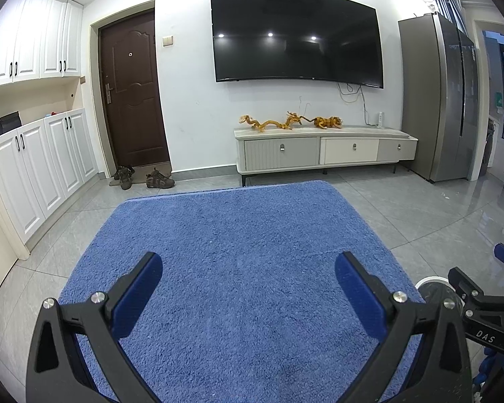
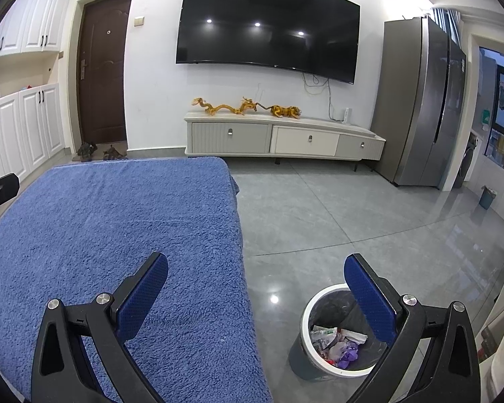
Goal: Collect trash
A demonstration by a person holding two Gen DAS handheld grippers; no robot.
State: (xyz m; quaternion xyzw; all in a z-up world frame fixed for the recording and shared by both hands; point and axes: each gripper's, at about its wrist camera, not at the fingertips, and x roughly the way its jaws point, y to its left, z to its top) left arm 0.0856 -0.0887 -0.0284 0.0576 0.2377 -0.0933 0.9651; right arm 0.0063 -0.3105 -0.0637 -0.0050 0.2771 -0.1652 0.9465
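Note:
My left gripper (image 1: 248,272) is open and empty above a blue fluffy cloth (image 1: 238,235) that covers a table. My right gripper (image 2: 256,275) is open and empty, over the cloth's right edge (image 2: 232,221). A grey trash bin with a white rim (image 2: 305,312) stands on the floor below the right finger (image 2: 369,302). It holds crumpled wrappers and purple scraps (image 2: 339,342). The bin's rim (image 1: 430,282) and part of the right gripper (image 1: 480,295) show at the right of the left wrist view. No trash lies on the cloth.
Grey tile floor (image 2: 352,218) lies right of the table. A TV cabinet (image 2: 285,137) with golden figurines stands under a wall TV (image 2: 268,23). A fridge (image 2: 423,100), a small blue bin (image 2: 487,196), a brown door (image 1: 131,90), shoes (image 1: 144,178) and white cabinets (image 1: 40,168) are further off.

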